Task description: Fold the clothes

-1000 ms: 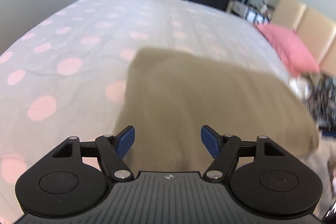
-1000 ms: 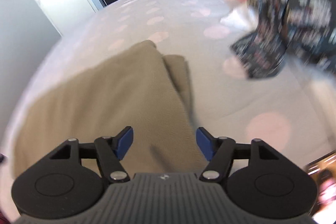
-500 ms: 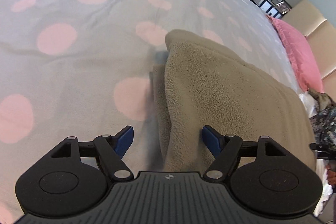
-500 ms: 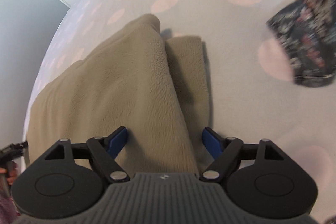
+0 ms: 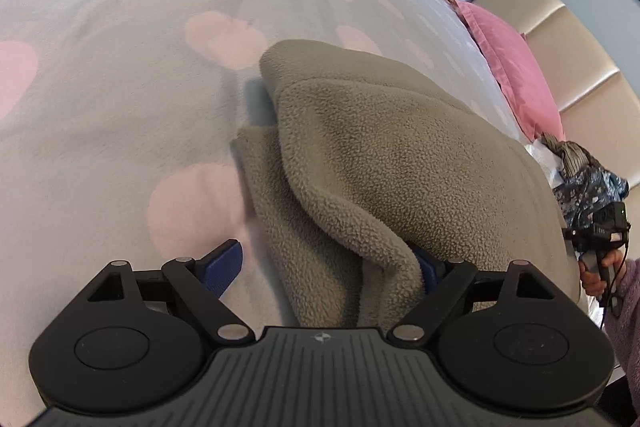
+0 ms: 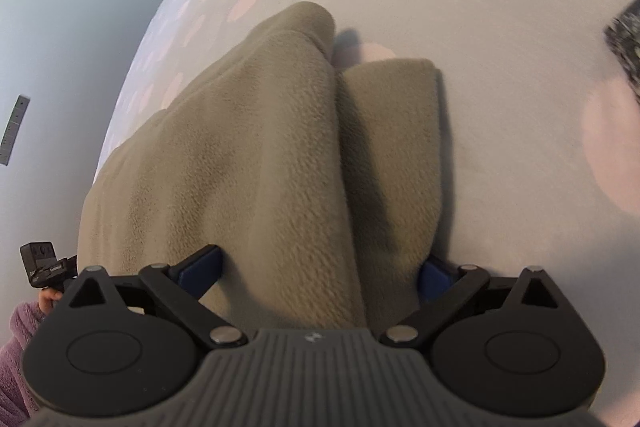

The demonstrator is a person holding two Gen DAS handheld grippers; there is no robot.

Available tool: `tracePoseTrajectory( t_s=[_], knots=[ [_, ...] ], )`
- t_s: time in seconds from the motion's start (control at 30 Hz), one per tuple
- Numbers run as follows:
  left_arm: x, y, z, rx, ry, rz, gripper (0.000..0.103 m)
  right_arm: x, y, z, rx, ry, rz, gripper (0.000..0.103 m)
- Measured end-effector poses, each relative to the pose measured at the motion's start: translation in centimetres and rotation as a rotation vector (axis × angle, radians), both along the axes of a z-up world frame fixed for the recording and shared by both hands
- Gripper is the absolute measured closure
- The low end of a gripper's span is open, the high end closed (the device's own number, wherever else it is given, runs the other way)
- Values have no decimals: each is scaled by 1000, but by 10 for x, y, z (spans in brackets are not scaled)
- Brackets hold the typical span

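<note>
A bedroom: a bed under a grey cover (image 5: pixel 120 131) dotted with pink spots fills both views, with a pink pillow (image 5: pixel 516 67) and a padded headboard at the upper right of the left wrist view and a dark patterned garment (image 5: pixel 588 187) at its right edge. The task's thing, a tan fleece (image 5: pixel 380 147), lies across the bed, doubled over so an upper layer sits on a lower one, running from the centre of each frame down to the bottom. The left gripper (image 5: pixel 332 265) stands wide open with the fleece's near edge bunched between its blue fingers, resting against the right one; nothing is pinched. The right gripper (image 6: pixel 320 271) is likewise spread wide, straddling the other end of the fleece (image 6: pixel 280 147), both layers between the fingers, not clamped. To do this step well, I would judge that each claw should take both layers squarely near the corner before closing, at matching places on the two ends, so the edge lifts level; fleece is thick and springy, so a shallow bite risks dropping the lower layer and skewing the fold
</note>
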State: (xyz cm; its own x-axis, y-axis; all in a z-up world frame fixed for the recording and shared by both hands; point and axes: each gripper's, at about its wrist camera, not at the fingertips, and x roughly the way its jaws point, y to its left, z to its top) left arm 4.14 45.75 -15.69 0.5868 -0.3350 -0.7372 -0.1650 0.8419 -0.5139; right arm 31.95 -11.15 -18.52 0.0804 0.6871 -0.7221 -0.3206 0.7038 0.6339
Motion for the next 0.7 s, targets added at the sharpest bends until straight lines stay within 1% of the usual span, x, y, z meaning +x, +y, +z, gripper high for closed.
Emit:
tracePoseTrajectory(
  t_s=[0.03, 0.07, 0.13, 0.17, 0.2, 0.23, 0.3, 0.37, 0.4, 0.47, 0.53, 0.7],
  knots=[
    [1, -2, 1, 8, -3, -4, 18, -1, 1, 0, 3, -6, 0, 4],
    [2, -4, 1, 17, -4, -6, 18, -2, 2, 1, 7, -13, -2, 7],
    [2, -7, 4, 30, -12, -8, 20, -6, 3, 3, 18, -33, -13, 17],
    [2, -9, 5, 37, -16, -9, 26, -8, 3, 4, 23, -42, -18, 25],
    [2, -10, 6, 36, -22, -7, 31, -10, 3, 5, 31, -48, -21, 31],
    [1, -11, 7, 31, -30, -3, 39, -12, 2, 6, 35, -54, -24, 34],
    [-1, -14, 10, 21, -46, 4, 49, -17, 0, 12, 36, -71, -30, 43],
    [-3, -17, 13, 12, -58, 18, 66, -21, -2, 20, 31, -90, -34, 52],
    [-3, -19, 16, 18, -59, 27, 69, -24, -1, 26, 23, -104, -34, 54],
    [-2, -26, 23, 56, -53, 35, 77, -30, 0, 39, -2, -141, -28, 57],
    [-4, -33, 31, 92, -49, 40, 81, -37, 0, 53, -15, -179, -28, 58],
    [-14, -42, 52, 130, -62, 60, 85, -57, 1, 86, -34, -245, -32, 60]
  ],
)
